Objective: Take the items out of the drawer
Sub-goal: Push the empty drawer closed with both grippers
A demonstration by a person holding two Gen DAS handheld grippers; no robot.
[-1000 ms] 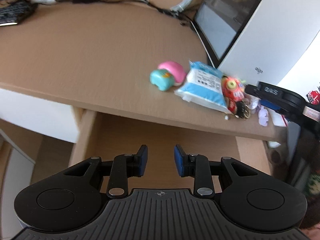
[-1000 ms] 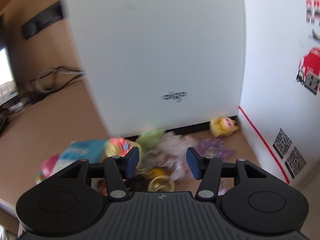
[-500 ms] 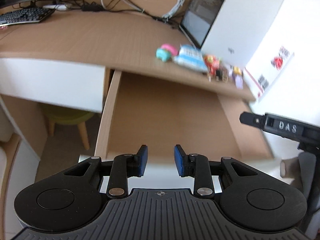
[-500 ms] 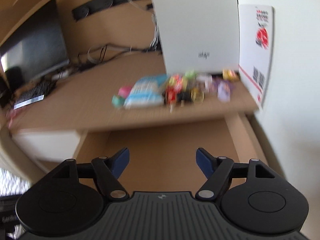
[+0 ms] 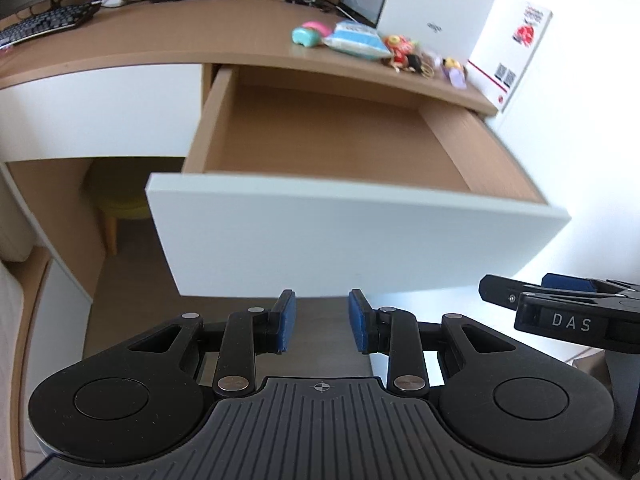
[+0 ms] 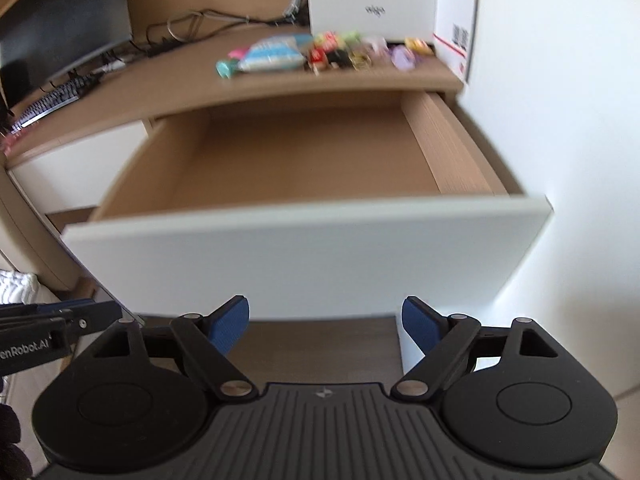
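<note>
Drawer point(image 5: 332, 148) is looking empty, though blurred; items point(image 5: 360, 42) are sitting along the desk's far right edge, beyond both empty grippers: left gripper point(image 5: 322, 326) narrowly open, right gripper point(image 6: 326, 324) opening wide.

Wooden desk point(image 5: 200, 36) against a bright white wall point(image 6: 560, 120) — grey-brown floor point(image 5: 132, 280).

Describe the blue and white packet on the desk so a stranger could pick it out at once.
Start at the white computer case standing on the wooden desk, above the open drawer. A row of small items lies at its foot; the blue and white packet sits near the left of that row, just right of a teal toy. It is the only flat, pillow-shaped pack, larger than the colourful trinkets beside it.
</note>
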